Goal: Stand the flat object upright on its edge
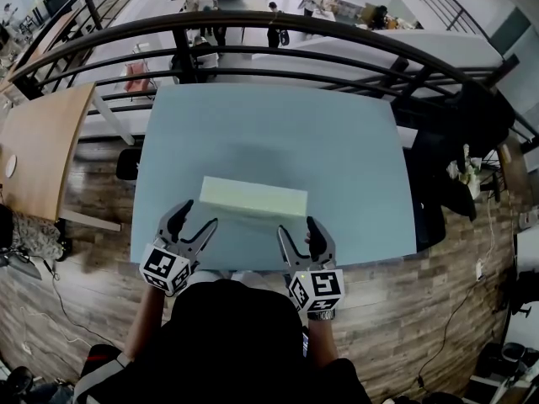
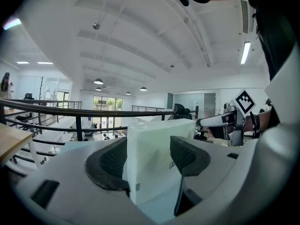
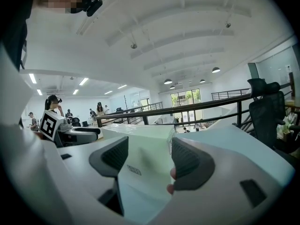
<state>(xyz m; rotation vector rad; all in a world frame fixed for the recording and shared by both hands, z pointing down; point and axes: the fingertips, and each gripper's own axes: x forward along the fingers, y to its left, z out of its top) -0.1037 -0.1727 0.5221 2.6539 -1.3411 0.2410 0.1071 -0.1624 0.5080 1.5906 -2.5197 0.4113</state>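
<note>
The closed pale box (image 1: 253,198) stood on the blue-grey table (image 1: 337,133), near its front edge. From the head view it read as a long block lying crosswise; only the left gripper view showed its end face (image 2: 154,158) taller than wide, up on an edge. The left gripper (image 1: 195,217) and right gripper (image 1: 296,227) were held low at its near side, each with jaws spread around one end of the box; whether the pads touched it could not be told
</note>
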